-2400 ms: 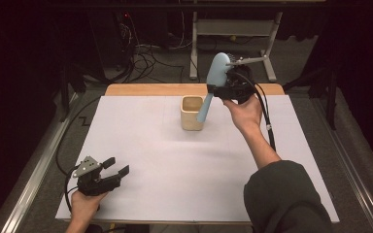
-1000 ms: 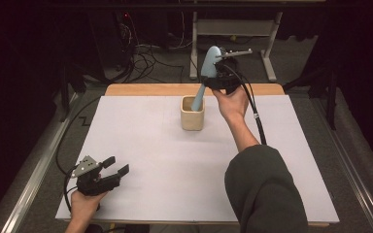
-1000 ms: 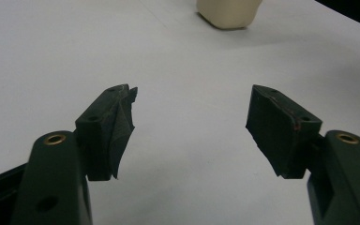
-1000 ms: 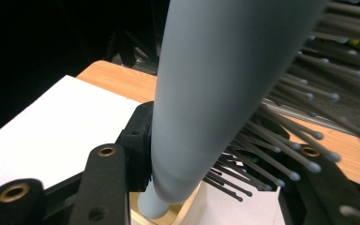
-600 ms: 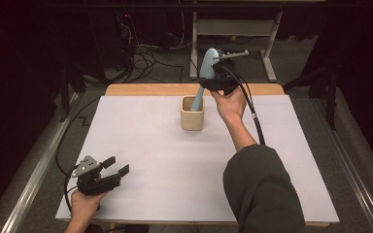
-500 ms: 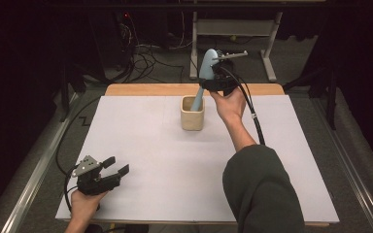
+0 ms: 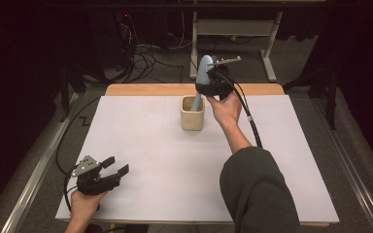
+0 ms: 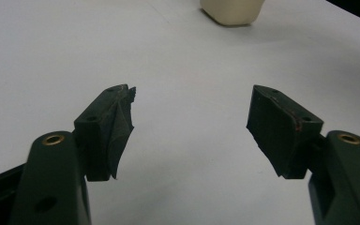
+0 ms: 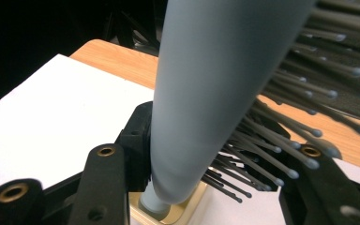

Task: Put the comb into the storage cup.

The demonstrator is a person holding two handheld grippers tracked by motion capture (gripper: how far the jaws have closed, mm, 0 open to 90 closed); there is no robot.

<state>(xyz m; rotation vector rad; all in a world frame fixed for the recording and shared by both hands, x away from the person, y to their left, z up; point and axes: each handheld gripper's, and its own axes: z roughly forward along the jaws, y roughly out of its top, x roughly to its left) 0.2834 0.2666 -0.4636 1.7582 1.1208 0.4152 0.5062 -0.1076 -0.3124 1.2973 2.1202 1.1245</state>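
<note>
Well left of the cream cup [image 7: 193, 114] and nearer the person, the left tool [image 7: 110, 171] rests on the white worktop [image 7: 150, 160], jaws apart. Directly above the cup, the right tool [image 7: 208, 88] clamps a pale-blue hairbrush [image 7: 202, 73], handle end dipping inside the cup.

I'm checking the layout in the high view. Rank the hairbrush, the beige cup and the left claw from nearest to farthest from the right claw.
1. Hairbrush: clamped in the right claw, handle down in the cup.
2. Beige cup: just below, mid-table toward the far edge.
3. Left claw: near-left corner, open.
</note>
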